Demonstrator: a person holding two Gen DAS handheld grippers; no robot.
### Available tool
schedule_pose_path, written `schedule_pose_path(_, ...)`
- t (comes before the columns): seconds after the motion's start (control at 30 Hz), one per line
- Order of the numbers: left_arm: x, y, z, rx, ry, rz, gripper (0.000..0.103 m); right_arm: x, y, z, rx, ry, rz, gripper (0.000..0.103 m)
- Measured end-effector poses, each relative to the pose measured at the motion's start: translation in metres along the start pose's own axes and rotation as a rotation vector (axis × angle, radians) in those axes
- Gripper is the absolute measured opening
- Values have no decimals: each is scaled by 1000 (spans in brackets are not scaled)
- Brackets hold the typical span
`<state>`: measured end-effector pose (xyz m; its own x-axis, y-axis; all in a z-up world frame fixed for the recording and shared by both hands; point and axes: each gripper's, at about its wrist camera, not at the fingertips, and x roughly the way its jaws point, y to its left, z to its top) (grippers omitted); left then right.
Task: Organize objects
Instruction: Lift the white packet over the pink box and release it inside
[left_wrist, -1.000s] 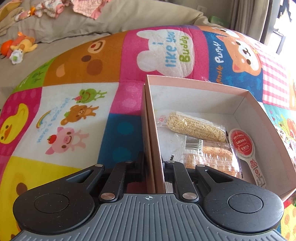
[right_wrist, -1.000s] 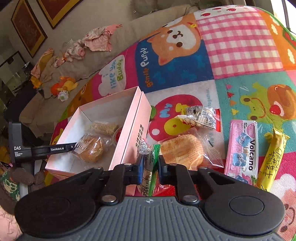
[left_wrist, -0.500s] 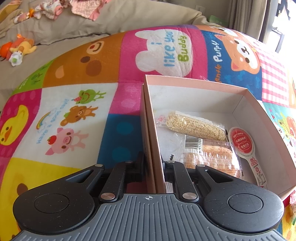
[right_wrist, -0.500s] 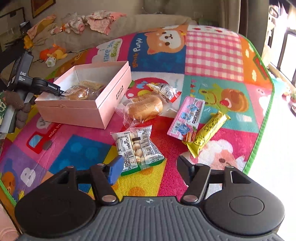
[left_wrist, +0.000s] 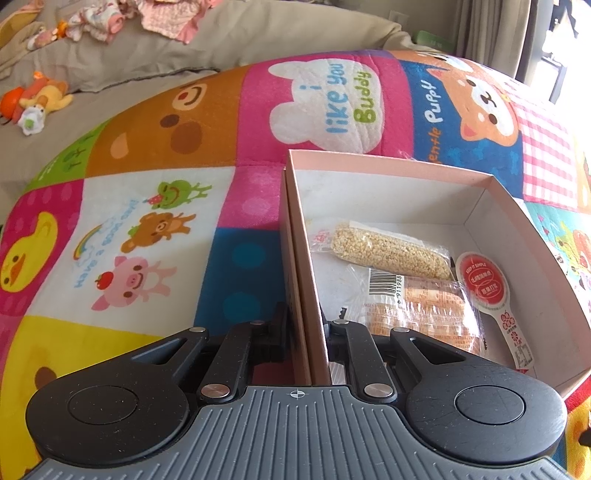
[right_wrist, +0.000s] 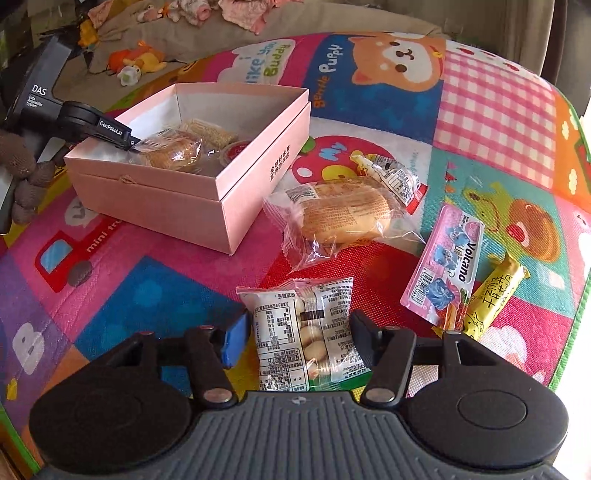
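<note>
Left tongs (left_wrist: 307, 325) are clamped on the near wall of the open pink cardboard box (left_wrist: 388, 168). Right tongs (right_wrist: 297, 326) are closing, half-spread, around the clear label-printed packet of small round biscuits (right_wrist: 303, 332) lying between them on the patchwork play mat (right_wrist: 147, 295), pads not touching.

home: sofa (left_wrist: 258, 40), cartoon play mat (left_wrist: 147, 155)
</note>
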<state>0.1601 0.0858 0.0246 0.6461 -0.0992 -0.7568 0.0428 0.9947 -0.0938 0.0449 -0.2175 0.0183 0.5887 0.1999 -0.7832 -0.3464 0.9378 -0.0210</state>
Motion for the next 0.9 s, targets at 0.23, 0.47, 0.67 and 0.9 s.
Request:
schedule_pose_path(0.23, -1, -1, -2, 5, -10, 1, 14, -52, 30, -1, -46, -11, 98, 56)
schedule_pose_path(0.47, -1, -1, -3, 7, -17, 1, 14, -85, 50, 34, -73, -120, 186, 56)
schedule_pose_path(0.67, -2, 0, -5, 3, -22, -11, 14, -60, 46, 92, -64, -164, 142, 56)
schedule_pose_path(0.9, -1, 0, -4, 0, -21, -15, 14, 11, 50, 165, 36, -141, 144, 56)
